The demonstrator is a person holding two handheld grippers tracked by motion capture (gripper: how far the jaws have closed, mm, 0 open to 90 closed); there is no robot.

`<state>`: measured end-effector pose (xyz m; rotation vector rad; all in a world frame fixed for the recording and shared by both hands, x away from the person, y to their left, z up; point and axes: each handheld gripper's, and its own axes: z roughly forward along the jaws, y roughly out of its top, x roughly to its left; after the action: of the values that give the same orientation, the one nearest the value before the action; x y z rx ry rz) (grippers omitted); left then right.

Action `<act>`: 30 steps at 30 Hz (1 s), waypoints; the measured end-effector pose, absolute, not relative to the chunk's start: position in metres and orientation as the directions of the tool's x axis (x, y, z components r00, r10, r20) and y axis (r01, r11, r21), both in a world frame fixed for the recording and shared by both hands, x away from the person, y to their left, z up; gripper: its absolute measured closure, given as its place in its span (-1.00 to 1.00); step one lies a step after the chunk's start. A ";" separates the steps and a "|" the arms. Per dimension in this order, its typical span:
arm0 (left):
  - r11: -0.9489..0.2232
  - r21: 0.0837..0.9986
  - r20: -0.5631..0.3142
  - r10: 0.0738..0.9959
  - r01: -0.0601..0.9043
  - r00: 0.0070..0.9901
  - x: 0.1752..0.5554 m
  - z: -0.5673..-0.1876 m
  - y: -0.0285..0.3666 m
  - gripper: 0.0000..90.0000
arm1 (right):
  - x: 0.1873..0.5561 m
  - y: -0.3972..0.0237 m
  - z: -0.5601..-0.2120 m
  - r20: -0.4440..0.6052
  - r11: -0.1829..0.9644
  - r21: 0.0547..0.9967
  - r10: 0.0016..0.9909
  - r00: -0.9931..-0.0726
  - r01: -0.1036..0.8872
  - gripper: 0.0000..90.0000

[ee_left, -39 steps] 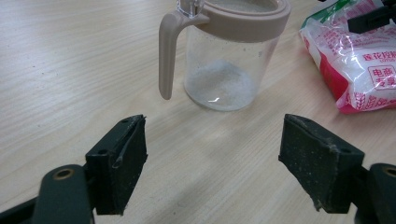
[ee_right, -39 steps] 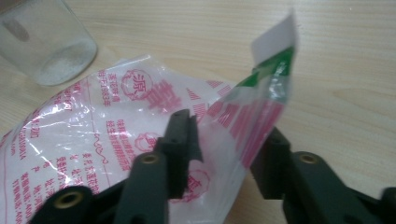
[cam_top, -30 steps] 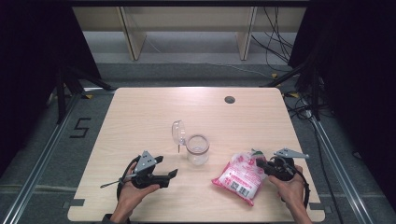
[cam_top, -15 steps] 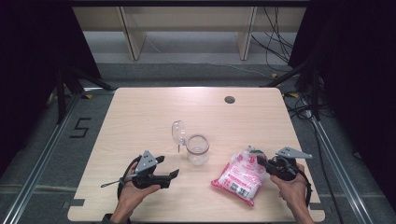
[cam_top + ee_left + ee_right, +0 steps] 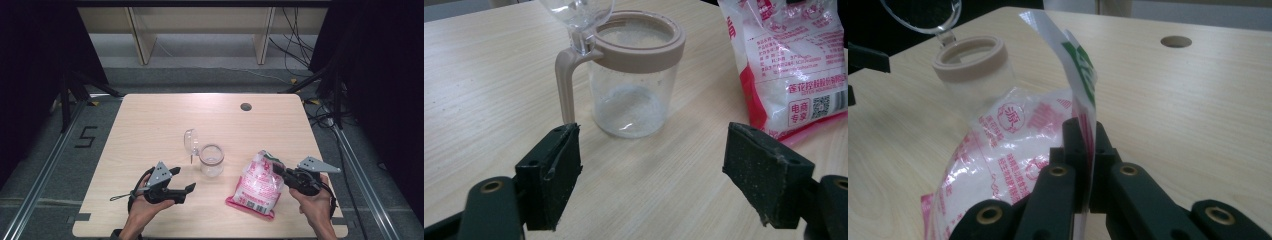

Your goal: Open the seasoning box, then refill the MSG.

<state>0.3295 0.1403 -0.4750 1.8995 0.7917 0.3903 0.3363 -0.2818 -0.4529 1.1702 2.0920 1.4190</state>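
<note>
A clear jar with a beige rim stands at the table's middle, its clear lid flipped open to the left. There is a little white powder at its bottom. A pink and white bag lies to its right, its top end raised. My right gripper is shut on that top edge, and the film runs pinched between the jaws. My left gripper rests open on the table left of the jar, its pads wide apart and nothing between them.
A round cable hole sits at the table's far right. Bare wood spreads behind and left of the jar. The table's front edge runs close under both hands. Shelf legs and cables stand on the floor beyond.
My right gripper has risen with the bag's top edge, so the bag now stands more upright. The left gripper and the jar have not moved.
</note>
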 end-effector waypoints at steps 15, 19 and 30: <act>-0.255 0.890 -0.108 0.687 0.377 0.719 0.329 -0.478 0.138 -0.50 | 0.334 -0.271 -0.424 0.055 0.197 0.926 0.776 -0.629 0.324 1.00; -0.265 0.888 -0.098 0.689 0.376 0.718 0.331 -0.478 0.139 -0.50 | 0.335 -0.268 -0.415 0.057 0.190 0.927 0.780 -0.623 0.323 1.00; -0.243 0.887 -0.114 0.708 0.392 0.697 0.331 -0.480 0.134 -0.50 | 0.339 -0.264 -0.393 -0.006 0.234 0.930 0.780 -0.626 0.283 1.00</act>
<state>0.3305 0.1338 -0.4798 1.8665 0.8608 0.3804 0.3386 -0.2643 -0.3934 0.9717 2.0370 1.3815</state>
